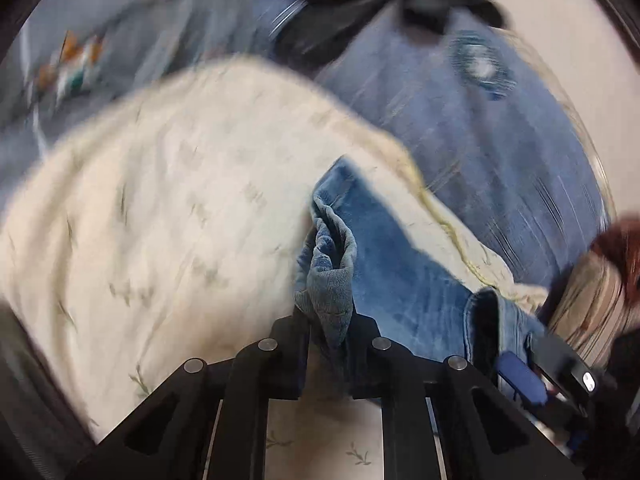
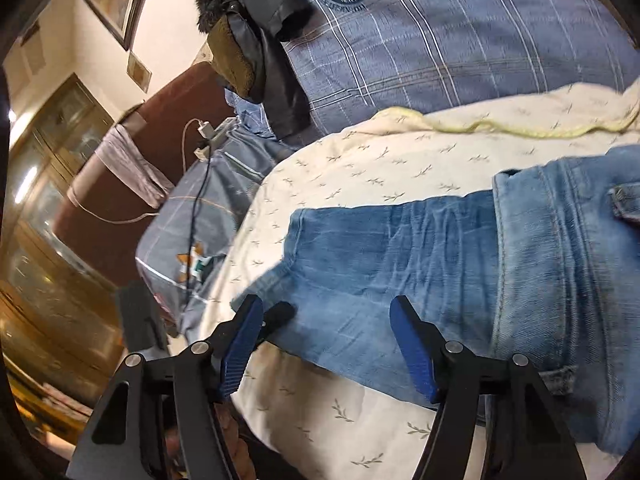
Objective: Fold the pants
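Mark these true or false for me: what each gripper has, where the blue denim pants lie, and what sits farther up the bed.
1. The left gripper is pinching a bunched fold of the blue denim pants. True.
2. The right gripper is clamped on the pants. False: its jaws stand open above the denim, gripping nothing.
3. The pants lie on a cream leaf-print blanket. True.
4. A red towel covers the blue plaid bedding. False: a dark jacket lies there.
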`<state>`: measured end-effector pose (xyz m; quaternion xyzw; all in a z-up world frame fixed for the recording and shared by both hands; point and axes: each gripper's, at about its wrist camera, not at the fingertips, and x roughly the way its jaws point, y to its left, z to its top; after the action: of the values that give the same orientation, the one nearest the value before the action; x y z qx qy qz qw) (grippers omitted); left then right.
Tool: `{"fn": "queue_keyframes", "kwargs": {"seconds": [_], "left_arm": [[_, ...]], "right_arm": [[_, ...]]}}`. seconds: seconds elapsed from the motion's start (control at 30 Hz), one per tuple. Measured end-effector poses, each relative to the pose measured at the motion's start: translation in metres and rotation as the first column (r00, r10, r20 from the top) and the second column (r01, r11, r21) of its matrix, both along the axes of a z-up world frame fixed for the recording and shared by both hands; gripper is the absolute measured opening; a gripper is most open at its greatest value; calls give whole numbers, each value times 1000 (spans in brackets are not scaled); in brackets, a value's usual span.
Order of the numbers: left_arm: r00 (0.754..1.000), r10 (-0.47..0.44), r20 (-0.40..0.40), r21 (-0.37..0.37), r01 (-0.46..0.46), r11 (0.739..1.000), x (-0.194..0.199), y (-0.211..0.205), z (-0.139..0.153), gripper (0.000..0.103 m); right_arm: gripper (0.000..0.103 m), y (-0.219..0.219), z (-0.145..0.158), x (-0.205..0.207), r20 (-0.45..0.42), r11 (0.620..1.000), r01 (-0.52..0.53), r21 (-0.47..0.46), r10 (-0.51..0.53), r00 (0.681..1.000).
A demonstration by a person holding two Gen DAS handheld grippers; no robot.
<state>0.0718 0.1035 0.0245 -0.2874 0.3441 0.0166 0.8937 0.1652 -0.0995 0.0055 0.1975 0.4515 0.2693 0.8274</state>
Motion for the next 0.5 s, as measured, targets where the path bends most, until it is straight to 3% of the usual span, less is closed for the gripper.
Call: {"fn": "queue_keyframes", "kwargs": {"seconds": [0.03, 0.1, 0.2, 0.3, 0.4, 0.5], "left_arm": [[999, -23, 45, 92, 19, 996, -4, -14, 13, 11], [991, -80, 112, 201, 56, 978, -13, -38, 31, 11], [968, -174, 181, 314, 111, 943, -24, -73, 53, 10], [935, -286, 211, 400, 184, 898, -28, -108, 68, 10], [895, -392, 214, 468, 258, 845, -36, -140, 74, 10], [853, -481, 200, 509, 329, 795, -45, -162, 72, 10]], "right_arm": [[69, -7, -2, 3, -26, 1000, 4, 30, -3, 1000], [69, -21, -3, 6, -56, 995, 2, 101, 3, 998], [69, -45, 4, 14, -94, 978, -10, 208, 30, 995], [77, -67, 27, 26, -96, 963, -30, 266, 58, 994], [82, -77, 52, 35, -68, 963, -61, 263, 82, 994], [83, -72, 68, 47, -78, 970, -144, 196, 161, 984]]}}
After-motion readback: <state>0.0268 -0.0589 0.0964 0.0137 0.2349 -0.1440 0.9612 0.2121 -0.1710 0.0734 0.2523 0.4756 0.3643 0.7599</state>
